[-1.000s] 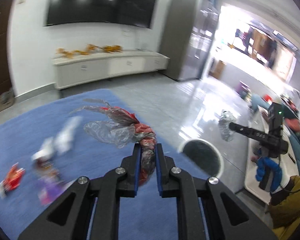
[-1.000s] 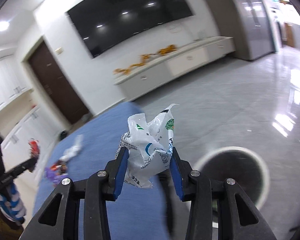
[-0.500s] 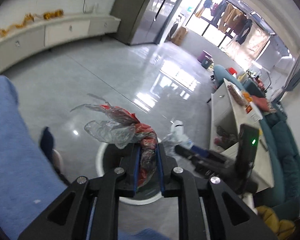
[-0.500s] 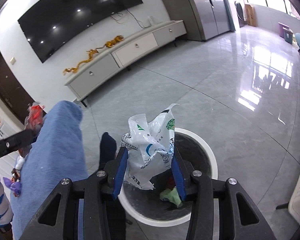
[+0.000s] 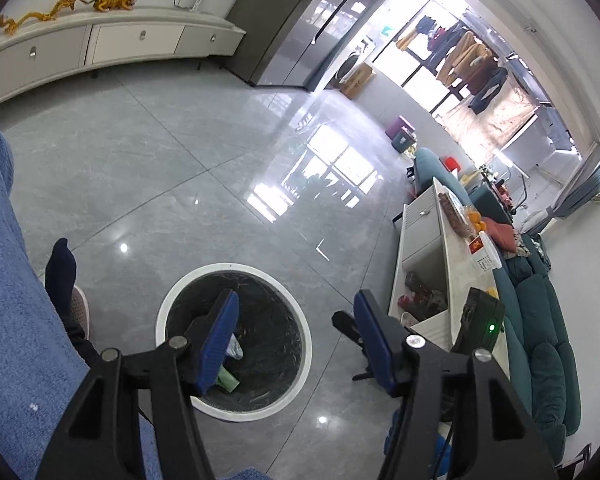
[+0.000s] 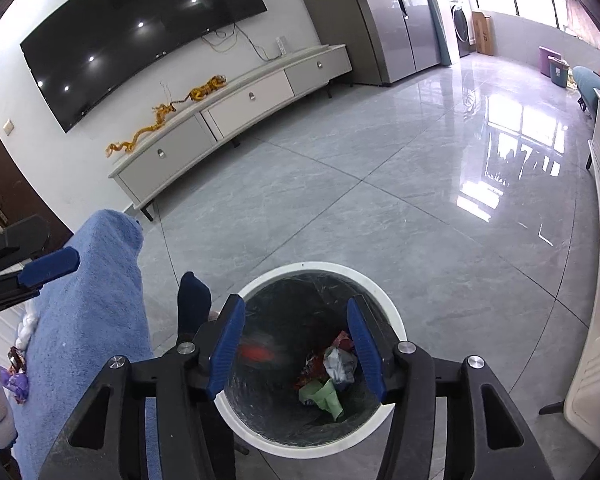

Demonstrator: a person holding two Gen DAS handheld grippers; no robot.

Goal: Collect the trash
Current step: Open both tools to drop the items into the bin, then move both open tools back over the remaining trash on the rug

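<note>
A round white-rimmed trash bin point(image 5: 298, 324) with a black liner stands on the grey floor; it also shows in the right wrist view point(image 6: 392, 320). My left gripper point(image 5: 296, 336) is open and empty above it. My right gripper point(image 6: 296, 340) is open and empty right over the bin's mouth. Crumpled wrappers point(image 6: 328, 372) lie at the bottom of the bin, and a blurred red piece point(image 6: 256, 350) shows inside it at the left. More wrappers point(image 6: 18, 376) lie on the blue-covered table point(image 6: 92, 320) at far left.
The person's dark-socked foot point(image 6: 194, 304) stands beside the bin by the table edge. A white TV cabinet point(image 6: 236, 116) lines the far wall. A white shelf unit point(image 5: 440, 272) and teal sofa point(image 5: 540, 340) stand to the right.
Both grippers opened over the bin. The red and clear wrapper left my left gripper and the white plastic bag left my right gripper; both dropped into the bin.
</note>
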